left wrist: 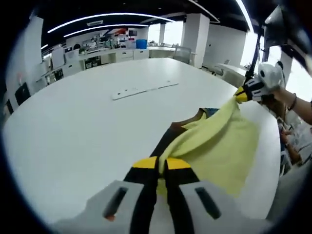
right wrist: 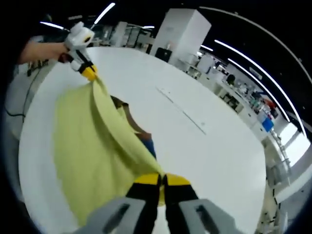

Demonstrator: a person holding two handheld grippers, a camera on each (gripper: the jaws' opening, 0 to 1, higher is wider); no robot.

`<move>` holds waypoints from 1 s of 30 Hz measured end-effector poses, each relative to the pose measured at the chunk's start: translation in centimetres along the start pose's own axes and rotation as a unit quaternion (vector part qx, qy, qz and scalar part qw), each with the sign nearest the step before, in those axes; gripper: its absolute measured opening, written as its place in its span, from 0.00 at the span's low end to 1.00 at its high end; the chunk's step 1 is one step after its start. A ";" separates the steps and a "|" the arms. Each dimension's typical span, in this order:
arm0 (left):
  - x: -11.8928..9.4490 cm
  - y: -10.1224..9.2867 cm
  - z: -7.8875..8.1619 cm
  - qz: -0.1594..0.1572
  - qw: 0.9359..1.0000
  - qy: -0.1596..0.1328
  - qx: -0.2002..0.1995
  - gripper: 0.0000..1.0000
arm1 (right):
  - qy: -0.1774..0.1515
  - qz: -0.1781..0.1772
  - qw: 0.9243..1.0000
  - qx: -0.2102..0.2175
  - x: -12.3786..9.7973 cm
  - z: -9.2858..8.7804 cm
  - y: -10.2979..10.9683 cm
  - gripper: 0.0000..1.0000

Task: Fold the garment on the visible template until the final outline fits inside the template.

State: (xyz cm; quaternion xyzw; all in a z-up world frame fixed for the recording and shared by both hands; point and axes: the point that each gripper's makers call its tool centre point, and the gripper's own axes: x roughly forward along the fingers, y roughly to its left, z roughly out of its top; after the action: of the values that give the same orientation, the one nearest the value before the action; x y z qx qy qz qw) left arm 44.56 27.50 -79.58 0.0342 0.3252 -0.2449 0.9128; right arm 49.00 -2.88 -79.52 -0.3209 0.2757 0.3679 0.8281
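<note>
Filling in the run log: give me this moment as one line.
left gripper: shut on yellow garment | right gripper: shut on yellow garment | garment lifted, stretched between both above white table

Evenly bright under ceiling light strips [left wrist: 97, 22]; window [left wrist: 171, 32] glare at rear; strong fisheye bending toward edges; soft blur throughout, faint shadows.

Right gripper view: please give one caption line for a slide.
Both grippers hold a pale yellow cloth garment stretched above the white table.
</note>
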 end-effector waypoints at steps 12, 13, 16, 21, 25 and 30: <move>2.2 1.3 -1.5 0.007 1.000 0.012 -0.020 0.03 | 0.023 0.019 0.999 0.014 2.9 -1.7 0.1 0.00; 2.3 1.6 -1.5 0.011 1.000 0.012 -0.018 0.03 | 0.025 0.022 0.999 0.018 3.2 -1.9 0.1 0.00; 2.7 2.5 -1.1 0.018 1.000 0.005 -0.017 0.04 | 0.027 0.028 0.999 0.022 3.4 -2.1 0.2 0.00; 2.0 2.3 -1.0 0.011 1.000 -0.007 -0.009 0.06 | 0.028 0.036 0.998 0.041 3.3 -2.4 0.1 0.07; 1.3 2.7 -1.3 0.017 1.000 -0.007 -0.002 0.07 | 0.024 0.040 0.998 0.050 2.6 -2.2 0.3 0.15; -0.1 1.8 -1.2 0.008 0.999 -0.010 0.039 0.09 | 0.022 0.041 0.998 0.044 1.8 -2.2 0.3 0.22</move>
State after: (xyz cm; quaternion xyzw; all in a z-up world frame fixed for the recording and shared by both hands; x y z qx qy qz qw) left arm 44.65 29.35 -80.64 0.0696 0.3065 -0.2506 0.9157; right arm 49.31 -3.52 -82.27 -0.2802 0.3230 0.3820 0.8193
